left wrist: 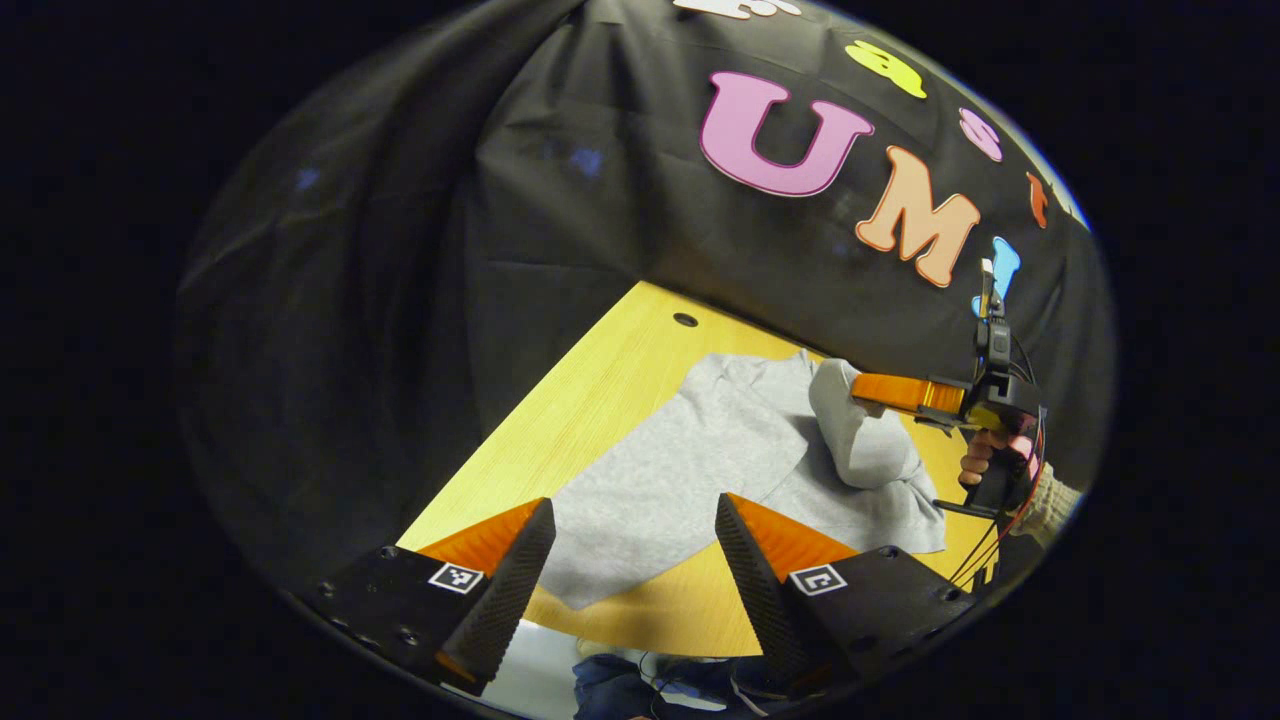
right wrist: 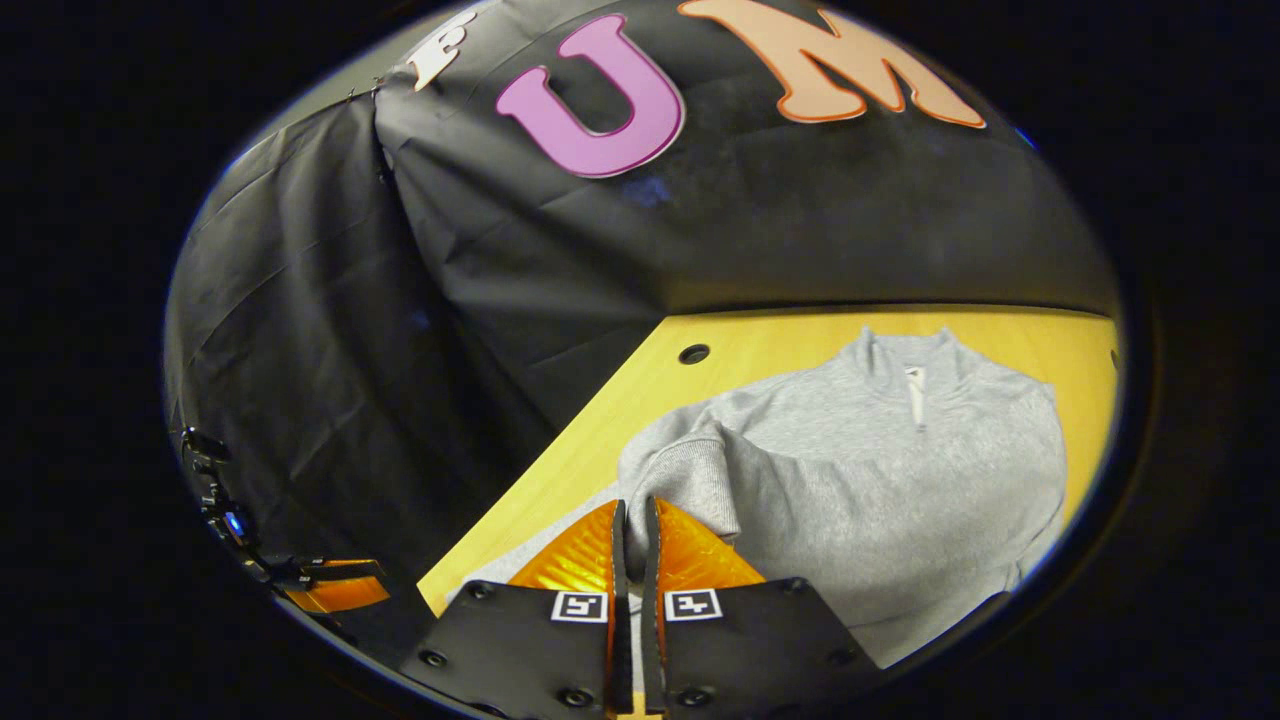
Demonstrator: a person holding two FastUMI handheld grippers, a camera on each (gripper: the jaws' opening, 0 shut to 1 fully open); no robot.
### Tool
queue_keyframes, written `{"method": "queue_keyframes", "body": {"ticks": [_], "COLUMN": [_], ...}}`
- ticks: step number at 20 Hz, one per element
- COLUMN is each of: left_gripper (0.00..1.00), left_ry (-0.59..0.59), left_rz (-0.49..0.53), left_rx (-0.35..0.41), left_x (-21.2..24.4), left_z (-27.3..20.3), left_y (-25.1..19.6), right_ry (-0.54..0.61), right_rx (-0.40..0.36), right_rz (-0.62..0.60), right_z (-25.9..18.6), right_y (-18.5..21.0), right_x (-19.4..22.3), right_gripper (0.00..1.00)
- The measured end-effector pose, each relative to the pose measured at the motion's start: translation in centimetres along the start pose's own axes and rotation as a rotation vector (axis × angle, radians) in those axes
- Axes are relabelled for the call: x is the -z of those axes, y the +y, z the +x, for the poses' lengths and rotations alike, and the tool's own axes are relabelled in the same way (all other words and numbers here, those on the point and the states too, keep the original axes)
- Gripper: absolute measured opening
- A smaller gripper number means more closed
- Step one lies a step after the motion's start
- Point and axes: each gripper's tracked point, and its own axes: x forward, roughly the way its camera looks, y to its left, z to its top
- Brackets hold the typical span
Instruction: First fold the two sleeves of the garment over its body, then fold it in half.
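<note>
A grey zip-neck sweater [left wrist: 680,470] [right wrist: 880,480] lies flat on the wooden table [left wrist: 600,390] [right wrist: 760,350]. In the right gripper view, my right gripper [right wrist: 636,505] is shut on the cuff end of one sleeve [right wrist: 690,475], which bends up over the sweater's body. From the left gripper view, that sleeve [left wrist: 850,430] rises off the body, pinched at the tip of the right gripper [left wrist: 858,388] held by a hand [left wrist: 985,465]. My left gripper [left wrist: 633,505] stands open above the sweater's near hem, holding nothing. It also appears far off [right wrist: 335,590].
A round hole [left wrist: 685,320] [right wrist: 693,353] is in the table near its back corner. Black cloth walls close the table at the back and left. The table's front edge [left wrist: 640,630] lies just under my left gripper, with cables and dark fabric below it.
</note>
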Motion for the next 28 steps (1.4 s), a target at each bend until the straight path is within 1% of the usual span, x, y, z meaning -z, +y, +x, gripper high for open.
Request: {"method": "queue_keyframes", "body": {"ticks": [1, 4, 6, 8, 9, 10, 12, 13, 14, 15, 16, 18, 19, 20, 22, 23, 26, 28], "left_gripper": [0.94, 0.95, 0.95, 0.95, 0.95, 0.95, 0.95, 0.95, 0.95, 0.95, 0.95, 0.94, 0.95, 0.95, 0.95, 0.93, 0.89, 0.80], "left_ry": [0.009, 0.049, 0.089, 0.124, 0.143, 0.159, 0.189, 0.198, 0.199, 0.199, 0.197, 0.193, 0.195, 0.208, 0.192, 0.200, 0.198, 0.191], "left_rz": [-0.004, -0.025, -0.028, -0.023, -0.019, -0.015, -0.011, -0.006, -0.001, 0.006, 0.015, 0.033, 0.042, 0.051, 0.099, 0.113, 0.138, 0.142], "left_rx": [-0.010, -0.046, -0.073, -0.091, -0.094, -0.096, -0.096, -0.098, -0.097, -0.100, -0.097, -0.096, -0.099, -0.104, -0.115, -0.133, -0.154, -0.171], "left_x": [0.6, 2.9, 4.5, 6.3, 7.1, 7.8, 8.9, 9.0, 9.1, 9.0, 8.8, 8.5, 8.6, 9.1, 8.8, 9.0, 8.9, 8.7], "left_z": [0.2, 0.7, 1.5, 2.0, 2.2, 2.6, 3.1, 3.3, 3.5, 3.7, 3.8, 4.3, 4.6, 4.8, 4.9, 4.8, 4.7, 4.8], "left_y": [0.6, 2.0, 2.6, 3.9, 4.8, 5.0, 5.2, 5.1, 5.0, 4.9, 4.8, 4.5, 4.5, 4.6, 4.9, 5.3, 5.6, 5.8], "right_ry": [0.020, 0.054, 0.072, 0.090, 0.096, 0.096, 0.097, 0.102, 0.101, 0.098, 0.093, 0.068, 0.059, 0.048, 0.026, 0.014, -0.033, -0.065], "right_rx": [-0.013, -0.034, -0.012, 0.006, 0.004, -0.016, -0.014, -0.012, -0.016, -0.022, -0.013, -0.001, 0.005, 0.012, 0.029, 0.042, 0.097, 0.135], "right_rz": [-0.011, 0.007, 0.009, 0.038, 0.046, 0.049, 0.022, 0.000, -0.019, -0.036, -0.057, -0.089, -0.100, -0.104, -0.098, -0.092, -0.067, -0.040], "right_z": [1.3, 4.1, 5.6, 6.2, 6.5, 6.8, 6.7, 6.6, 6.6, 6.9, 6.4, 5.7, 5.3, 5.0, 3.8, 3.2, 1.1, -0.9], "right_y": [0.8, 2.1, 1.9, 1.7, 1.7, 1.9, 1.9, 1.8, 1.9, 2.3, 2.4, 2.5, 2.4, 2.2, 1.5, 0.9, -1.5, -3.3], "right_x": [0.5, 1.7, 2.5, 3.3, 3.5, 3.5, 3.3, 3.2, 3.4, 3.5, 3.2, 2.7, 2.3, 2.1, 1.3, 0.8, -1.0, -1.9], "right_gripper": [0.06, 0.06, 0.07, 0.07, 0.08, 0.13, 0.22, 0.22, 0.58, 0.59, 0.85, 1.00, 0.97, 0.99, 0.99, 0.99, 0.99, 0.99]}}
